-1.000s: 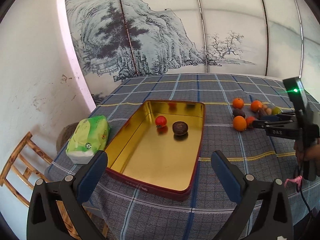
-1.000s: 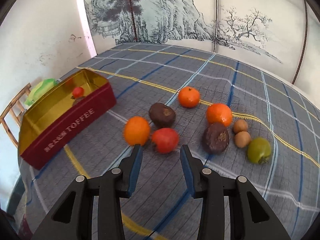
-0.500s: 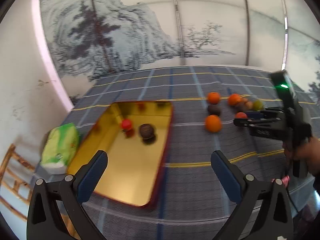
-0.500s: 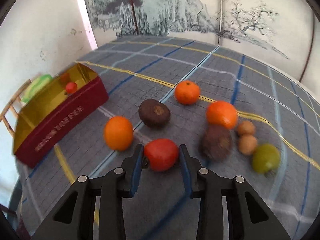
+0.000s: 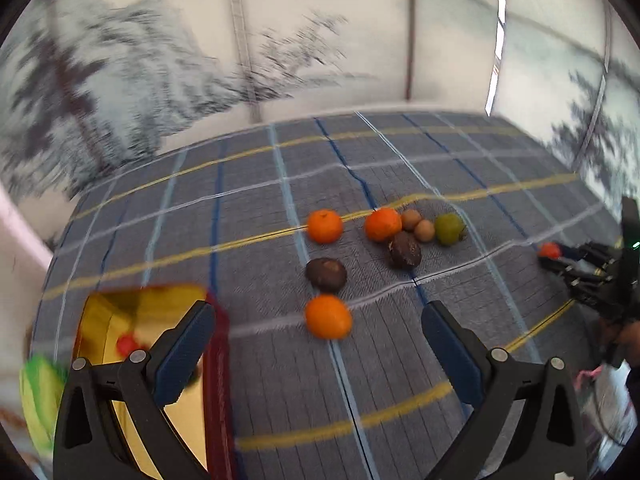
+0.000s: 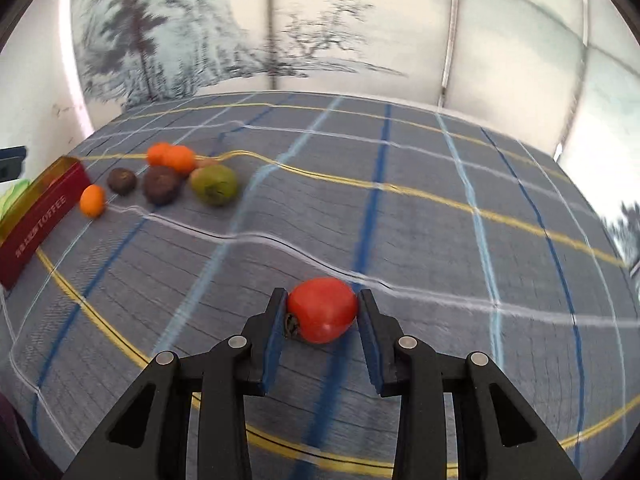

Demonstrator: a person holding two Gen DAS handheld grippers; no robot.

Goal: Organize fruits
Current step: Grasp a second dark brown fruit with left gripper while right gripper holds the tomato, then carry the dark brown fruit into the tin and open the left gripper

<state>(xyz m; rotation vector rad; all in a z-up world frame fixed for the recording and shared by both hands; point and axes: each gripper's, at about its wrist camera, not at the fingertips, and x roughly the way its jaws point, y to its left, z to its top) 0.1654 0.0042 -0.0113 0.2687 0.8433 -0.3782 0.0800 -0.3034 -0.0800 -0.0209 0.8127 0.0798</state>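
My right gripper (image 6: 322, 308) is shut on a red tomato (image 6: 322, 309) and holds it above the checked tablecloth, away from the fruit pile. In the left wrist view it shows at the right edge (image 5: 554, 256) with the tomato (image 5: 549, 249) at its tip. My left gripper (image 5: 318, 344) is open and empty above the cloth, with an orange (image 5: 328, 317) lying between its fingers. Beyond lie two dark brown fruits (image 5: 326, 274), two more oranges (image 5: 325, 226), two small brown fruits (image 5: 418, 225) and a green fruit (image 5: 449, 229). The gold tin (image 5: 120, 316) holds a small red fruit (image 5: 127, 344).
The tin shows at the left of the right wrist view (image 6: 38, 212), red-sided and lettered TOFFEE. A green packet (image 5: 38, 396) lies left of the tin. A painted folding screen (image 5: 280, 52) stands behind the table. The table's far edge runs along it.
My right gripper has shut on the red tomato, lifted it and carried it right, away from the pile. My left gripper has swung right, from over the tin toward the loose fruit.
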